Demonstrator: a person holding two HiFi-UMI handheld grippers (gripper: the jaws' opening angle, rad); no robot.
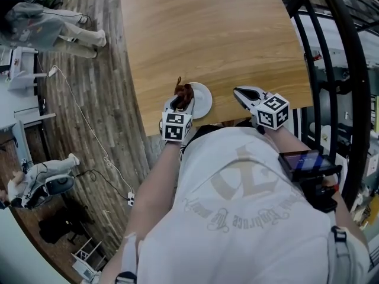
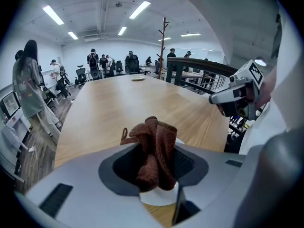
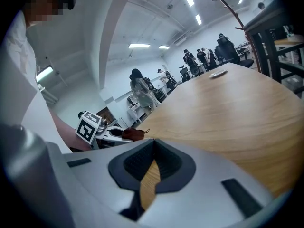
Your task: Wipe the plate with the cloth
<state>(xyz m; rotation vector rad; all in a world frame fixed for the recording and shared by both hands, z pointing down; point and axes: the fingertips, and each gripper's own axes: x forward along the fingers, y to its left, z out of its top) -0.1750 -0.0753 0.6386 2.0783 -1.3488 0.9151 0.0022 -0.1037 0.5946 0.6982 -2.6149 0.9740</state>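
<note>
A small white plate (image 1: 202, 99) sits at the near edge of the wooden table (image 1: 207, 34). My left gripper (image 1: 181, 101) is shut on a bunched brown cloth (image 1: 184, 92), holding it over the plate's left side. In the left gripper view the cloth (image 2: 154, 151) stands up between the jaws, with a sliver of the plate (image 2: 159, 197) below it. My right gripper (image 1: 244, 94) hovers right of the plate with its jaws shut and nothing in them. The right gripper view shows the left gripper (image 3: 114, 133) with the cloth (image 3: 134, 134).
A black metal railing (image 1: 331, 70) runs along the table's right side. Several people stand on the wooden floor (image 1: 89, 99) to the left, with cables and equipment. Another small plate (image 2: 138, 79) lies far down the table.
</note>
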